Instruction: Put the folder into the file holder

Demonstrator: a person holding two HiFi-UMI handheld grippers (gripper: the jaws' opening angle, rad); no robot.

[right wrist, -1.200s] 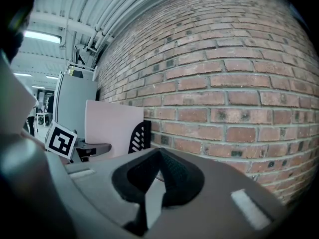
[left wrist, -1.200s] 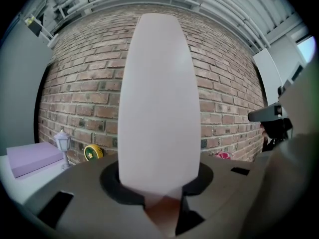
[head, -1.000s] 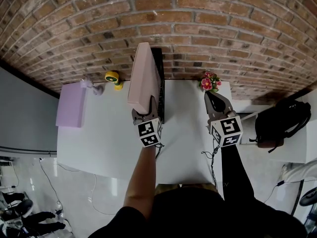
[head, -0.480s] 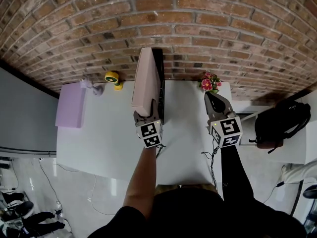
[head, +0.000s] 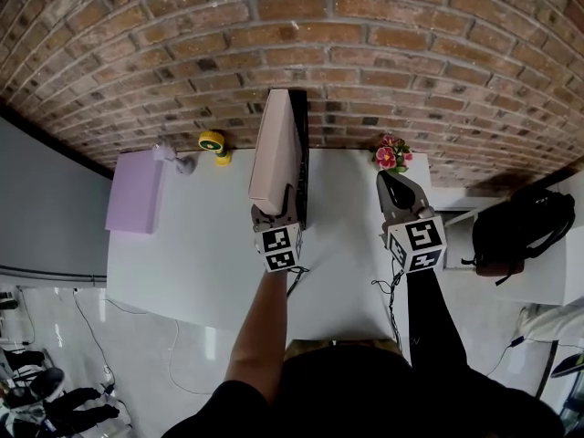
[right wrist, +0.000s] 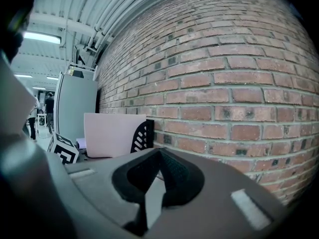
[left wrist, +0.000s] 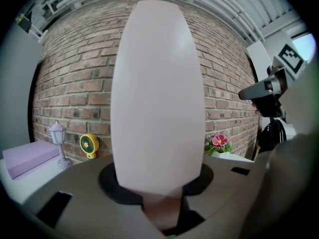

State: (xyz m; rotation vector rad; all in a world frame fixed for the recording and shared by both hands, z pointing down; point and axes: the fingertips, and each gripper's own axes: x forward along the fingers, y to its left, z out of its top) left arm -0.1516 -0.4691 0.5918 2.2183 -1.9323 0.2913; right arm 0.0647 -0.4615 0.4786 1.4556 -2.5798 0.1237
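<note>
A pale pink folder (head: 276, 149) stands upright on its edge, and my left gripper (head: 276, 212) is shut on its near lower corner. In the left gripper view the folder (left wrist: 158, 93) fills the middle and hides the file holder. The black slotted file holder (head: 299, 158) stands right beside the folder, on its right, at the back of the white table (head: 192, 245) by the brick wall. The right gripper view shows folder (right wrist: 112, 133) and holder (right wrist: 143, 135) side by side. My right gripper (head: 391, 181) hovers over the table's right side, shut and empty.
A lilac box (head: 135, 192) lies at the table's left end. A small lamp (head: 169, 156) and a yellow mini fan (head: 213, 143) stand at the back left, a pot of pink flowers (head: 391, 153) at the back right. A black backpack (head: 525, 231) sits off the table's right.
My left gripper has carried the folder a little to the right, closer against the file holder. The right gripper has stayed where it was.
</note>
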